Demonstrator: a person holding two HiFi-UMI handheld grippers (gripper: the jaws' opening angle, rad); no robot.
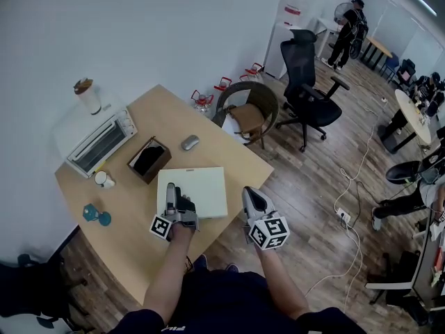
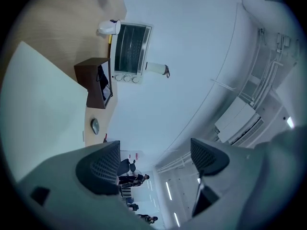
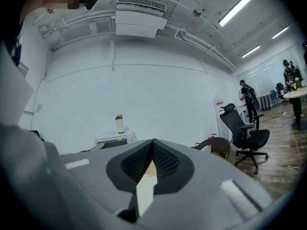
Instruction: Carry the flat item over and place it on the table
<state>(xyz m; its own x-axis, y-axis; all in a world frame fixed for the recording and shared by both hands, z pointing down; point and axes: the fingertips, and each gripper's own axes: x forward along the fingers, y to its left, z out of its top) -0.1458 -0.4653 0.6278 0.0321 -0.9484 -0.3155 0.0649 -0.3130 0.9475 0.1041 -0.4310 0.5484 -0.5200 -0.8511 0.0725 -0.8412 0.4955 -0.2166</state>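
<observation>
The flat item (image 1: 205, 185) already lies on the table (image 1: 125, 200). The left gripper (image 1: 177, 199) is open and empty, and the right gripper (image 1: 249, 193) has its jaws together, so little seems left.

My flat item (image 1: 201, 190) is pale white against the light wooden desk (image 1: 122, 235). The box (image 1: 149, 160) is dark brown. My grey right claw (image 1: 250, 195) carries black-and-white square markers.

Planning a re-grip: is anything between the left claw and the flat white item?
Nothing visible. The open left claw hangs directly over the flat white item lying on the table; the brown box and mouse lie beyond it.
</observation>
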